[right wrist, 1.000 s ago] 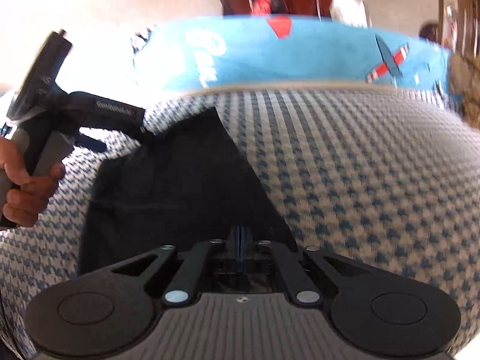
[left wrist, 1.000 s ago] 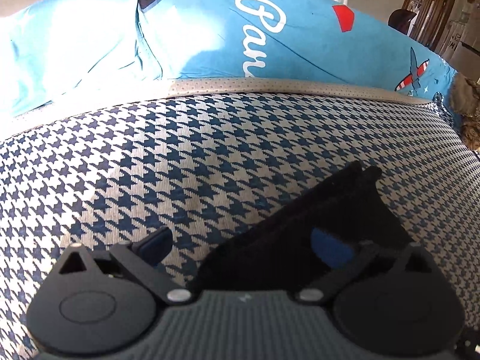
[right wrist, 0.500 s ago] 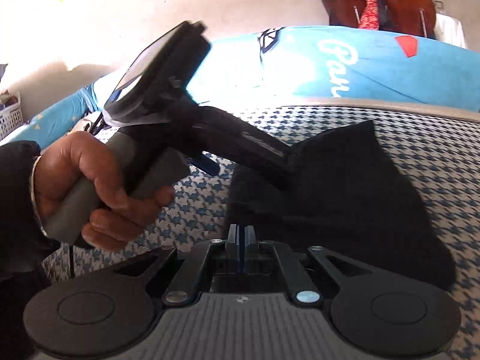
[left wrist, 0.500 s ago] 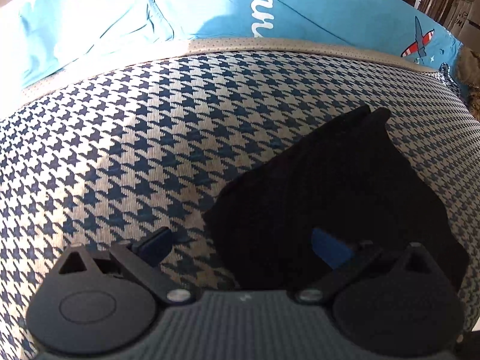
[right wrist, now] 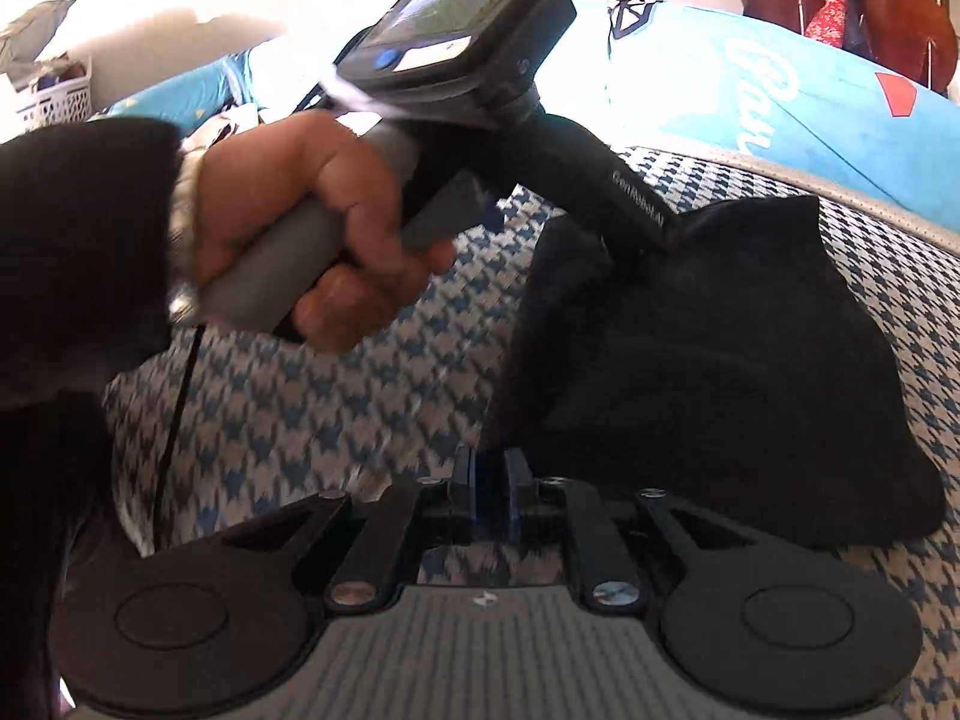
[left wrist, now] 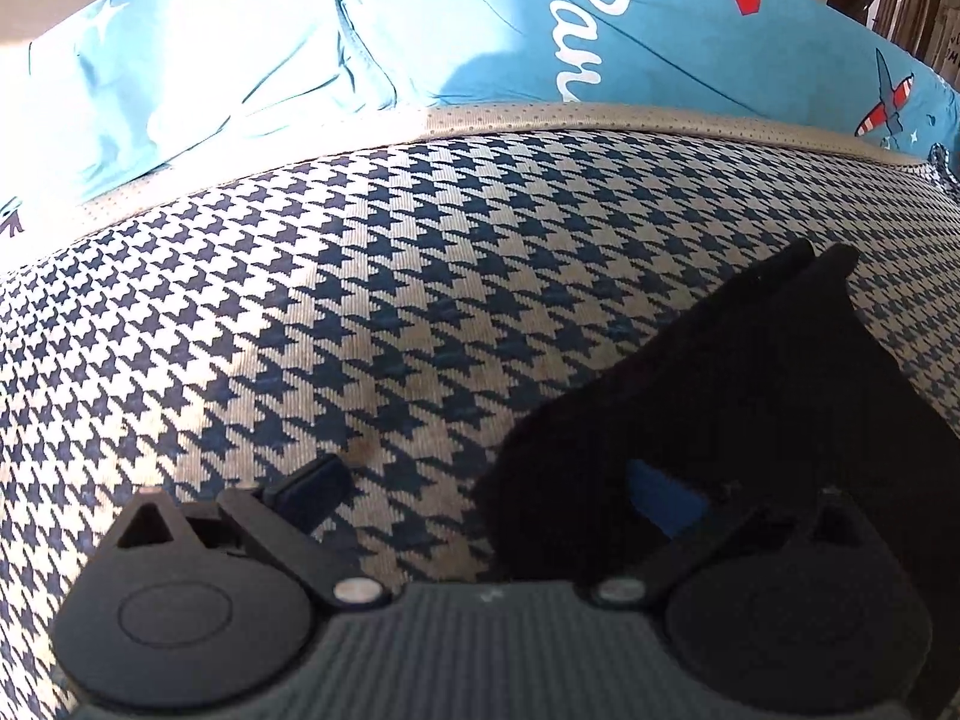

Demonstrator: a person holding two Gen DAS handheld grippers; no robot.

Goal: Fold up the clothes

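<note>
My left gripper (left wrist: 492, 492) has its fingers spread wide apart, low over the houndstooth cover (left wrist: 336, 312); the black garment (left wrist: 738, 420) lies under and beyond my right-hand finger, while the left-hand finger sits over bare cover. From here the garment's long axis runs away from the fingertips and to the right, ending in a narrow two-layered corner at the far end. My right gripper (right wrist: 487, 483) has its fingers together with nothing visibly between them, and the black garment (right wrist: 708, 360) lies just ahead of the tips and to their right, flat on the houndstooth cover (right wrist: 312, 408). In this view it tapers from a broad rounded near edge to the far peak. Beyond the cover's beige trim lies a blue printed bedsheet (left wrist: 480, 36) with white script and a plane motif. Only the right wrist view shows the left gripper (right wrist: 636, 252) from outside, its nose down on the garment's far left edge, held by the left hand (right wrist: 312, 222) with a dark sleeve (right wrist: 78, 252), plus a white basket (right wrist: 54, 99) and a brown chair (right wrist: 888, 30) with red cloth behind.
</note>
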